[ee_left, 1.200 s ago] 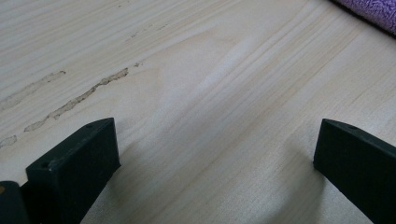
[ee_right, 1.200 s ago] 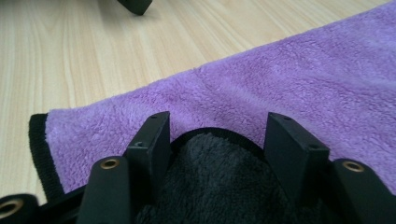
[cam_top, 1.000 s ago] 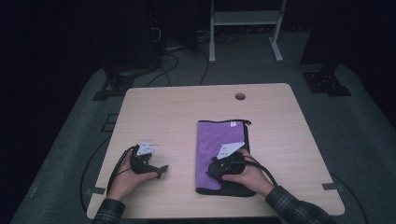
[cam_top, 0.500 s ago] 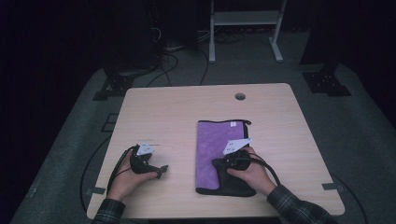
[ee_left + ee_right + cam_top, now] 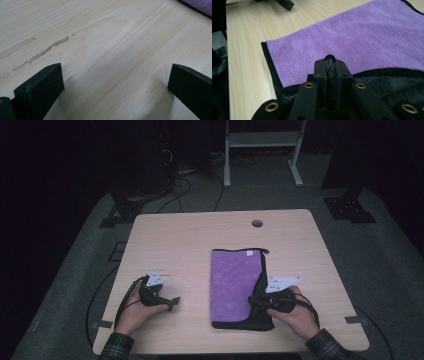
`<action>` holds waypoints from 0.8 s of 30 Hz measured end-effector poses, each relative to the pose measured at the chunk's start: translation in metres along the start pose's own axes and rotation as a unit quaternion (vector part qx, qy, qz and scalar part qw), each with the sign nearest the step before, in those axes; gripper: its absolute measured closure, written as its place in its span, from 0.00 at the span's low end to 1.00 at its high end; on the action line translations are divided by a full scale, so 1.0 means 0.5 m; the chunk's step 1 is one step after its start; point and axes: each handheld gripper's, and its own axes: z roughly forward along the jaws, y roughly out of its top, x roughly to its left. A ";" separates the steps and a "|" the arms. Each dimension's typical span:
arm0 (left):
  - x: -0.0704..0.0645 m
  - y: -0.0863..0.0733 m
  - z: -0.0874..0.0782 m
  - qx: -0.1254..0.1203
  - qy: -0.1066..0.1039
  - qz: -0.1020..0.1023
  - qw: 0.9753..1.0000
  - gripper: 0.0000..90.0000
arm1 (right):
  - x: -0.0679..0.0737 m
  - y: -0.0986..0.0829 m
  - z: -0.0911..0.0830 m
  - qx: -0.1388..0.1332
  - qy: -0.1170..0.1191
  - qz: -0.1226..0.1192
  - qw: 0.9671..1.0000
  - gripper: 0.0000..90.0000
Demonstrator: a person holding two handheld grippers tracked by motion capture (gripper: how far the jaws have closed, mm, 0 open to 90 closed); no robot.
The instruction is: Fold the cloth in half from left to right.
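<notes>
High view: folded purple fleece towel with black trim (image 5: 235, 282) lying mid-tabletop (image 5: 200, 235), right gripper (image 5: 260, 301) pinching its near right edge, likely for folding | Left gripper view: left gripper (image 5: 115, 82) idling, jaws apart over bare wood | Right gripper view: jaws clamping black hem.

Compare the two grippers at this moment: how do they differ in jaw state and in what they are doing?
The left gripper has its jaws wide apart over bare table and holds nothing; the right gripper has its jaws shut on the black edge of the purple towel. The left gripper sits apart from the towel on the wood, while the right gripper is at the towel's near right corner, where the edge is folded over. Both are held low at the table's near side.
</notes>
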 end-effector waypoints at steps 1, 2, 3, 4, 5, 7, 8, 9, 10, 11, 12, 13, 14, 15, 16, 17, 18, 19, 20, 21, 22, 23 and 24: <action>0.000 0.000 0.000 0.000 0.000 0.000 1.000 0.00 | 0.002 -0.005 -0.007 -0.001 -0.002 0.004 1.000 0.89; 0.000 0.000 0.000 -0.001 0.000 -0.001 1.000 0.00 | 0.003 -0.010 -0.014 -0.002 -0.002 0.006 1.000 0.89; 0.000 0.000 0.000 -0.001 0.000 -0.001 1.000 0.00 | 0.005 -0.015 -0.019 -0.002 -0.004 0.011 1.000 0.89; 0.000 0.000 0.000 -0.001 0.000 -0.001 1.000 0.00 | 0.007 -0.021 -0.023 -0.003 -0.006 0.012 1.000 0.89; 0.000 0.000 0.000 -0.001 0.000 -0.001 1.000 0.00 | 0.010 -0.026 -0.027 -0.002 -0.008 0.011 1.000 0.89; 0.000 0.000 0.000 -0.001 0.000 -0.001 1.000 0.00 | 0.015 -0.036 -0.035 0.008 -0.014 0.012 1.000 0.87; 0.000 0.000 0.000 -0.001 0.000 -0.001 1.000 0.00 | 0.017 -0.044 -0.037 0.014 -0.016 0.010 1.000 0.86; 0.000 0.000 0.000 -0.001 0.000 -0.001 1.000 0.00 | 0.019 -0.048 -0.039 0.019 -0.017 0.010 1.000 0.84; 0.000 0.000 0.000 -0.001 0.000 -0.001 1.000 0.00 | 0.021 -0.055 -0.042 0.024 -0.020 0.010 0.999 0.81; -0.001 0.000 0.000 -0.001 0.000 -0.002 1.000 0.00 | 0.022 -0.060 -0.045 0.029 -0.022 0.009 0.999 0.80; -0.001 0.000 0.000 -0.001 0.000 -0.002 1.000 0.00 | 0.022 -0.063 -0.047 0.033 -0.024 0.009 0.999 0.78; -0.001 0.000 0.000 -0.001 0.000 -0.002 1.000 0.00 | 0.023 -0.068 -0.052 0.036 -0.028 0.009 0.999 0.78; -0.001 0.000 0.000 -0.001 0.001 -0.002 1.000 0.00 | 0.023 -0.072 -0.057 0.039 -0.030 0.011 0.999 0.78; -0.001 0.000 0.000 -0.001 0.000 -0.004 1.000 0.00 | 0.023 -0.076 -0.062 0.040 -0.032 0.013 0.999 0.78; -0.001 0.000 0.000 -0.001 0.000 -0.003 1.000 0.00 | 0.022 -0.080 -0.067 0.039 -0.034 0.015 0.999 0.77; -0.001 0.000 0.000 -0.001 0.001 -0.003 1.000 0.00 | 0.021 -0.083 -0.072 0.037 -0.033 0.019 0.999 0.76; -0.001 0.000 0.000 -0.001 0.001 -0.003 1.000 0.00 | 0.021 -0.086 -0.080 0.029 -0.031 0.022 0.999 0.76; -0.001 0.000 0.000 -0.001 0.001 -0.004 1.000 0.00 | 0.020 -0.087 -0.088 0.019 -0.030 0.024 0.999 0.75; -0.001 0.000 0.000 -0.001 0.001 -0.002 1.000 0.00 | 0.019 -0.086 -0.095 0.008 -0.030 0.028 0.999 0.75; -0.001 0.000 0.000 -0.001 0.000 -0.002 1.000 0.00 | 0.018 -0.083 -0.100 -0.002 -0.029 0.028 0.999 0.74; -0.001 0.000 0.000 -0.001 0.001 -0.002 1.000 0.00 | 0.017 -0.079 -0.105 -0.013 -0.030 0.027 0.999 0.74; -0.001 0.000 0.000 -0.001 0.000 -0.002 1.000 0.00 | 0.017 -0.075 -0.108 -0.022 -0.028 0.028 0.999 0.74; -0.001 0.000 0.000 -0.001 0.001 -0.002 1.000 0.00 | 0.016 -0.071 -0.108 -0.030 -0.031 0.026 0.999 0.75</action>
